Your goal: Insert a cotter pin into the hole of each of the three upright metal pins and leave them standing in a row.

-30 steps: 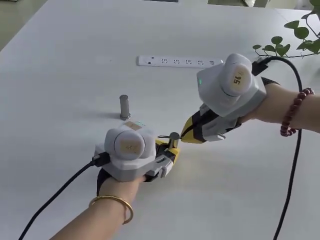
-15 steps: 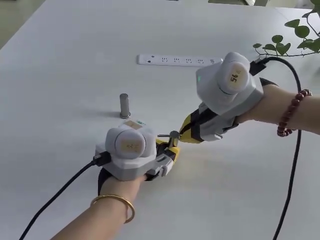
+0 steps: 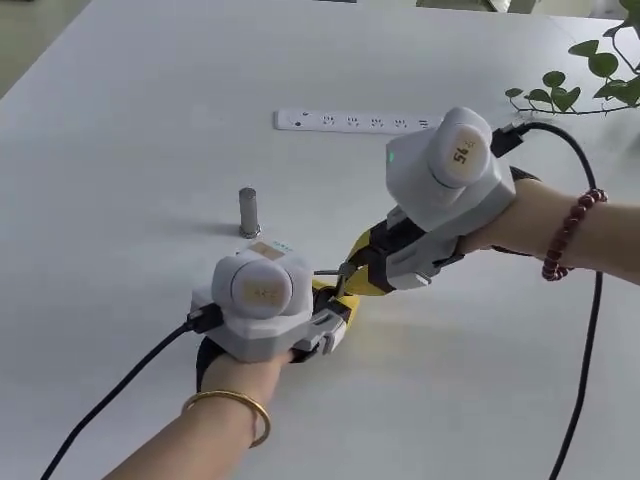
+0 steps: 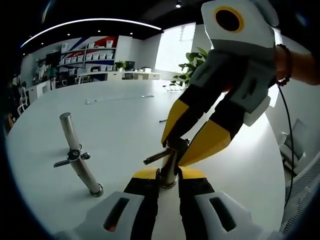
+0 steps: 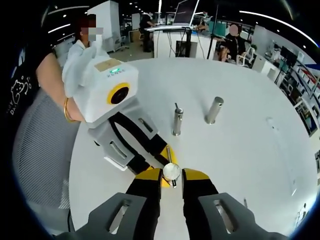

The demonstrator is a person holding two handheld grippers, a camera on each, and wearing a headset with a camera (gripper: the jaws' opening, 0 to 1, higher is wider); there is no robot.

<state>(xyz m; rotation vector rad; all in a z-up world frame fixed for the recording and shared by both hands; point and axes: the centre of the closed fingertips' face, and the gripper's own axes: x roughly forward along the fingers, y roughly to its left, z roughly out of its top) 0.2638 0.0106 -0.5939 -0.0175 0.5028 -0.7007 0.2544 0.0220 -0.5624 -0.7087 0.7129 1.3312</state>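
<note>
My left gripper [image 3: 338, 300] [image 4: 169, 176] is shut on an upright metal pin [image 4: 170, 167] standing on the white table [image 3: 150, 110]. A cotter pin [image 4: 156, 156] runs through its top hole, its legs poking out on the far side. My right gripper [image 3: 352, 277] [image 5: 171, 176] comes in from the right, its yellow fingers [image 4: 187, 120] closed on the cotter pin's head at the pin's top [image 5: 171, 171]. Two more metal pins stand to the left: one [image 5: 177, 120] carries a cotter pin [image 4: 70, 158], the other [image 3: 248, 212] [image 5: 214, 110] is bare.
A white power strip [image 3: 355, 123] lies at the back of the table. A green plant [image 3: 590, 75] overhangs the back right corner. Black cables trail from both grippers. People sit at desks beyond the table [image 5: 235, 45].
My right gripper has moved left onto the held pin and now covers its top. The left gripper and the standing pins have stayed put.
</note>
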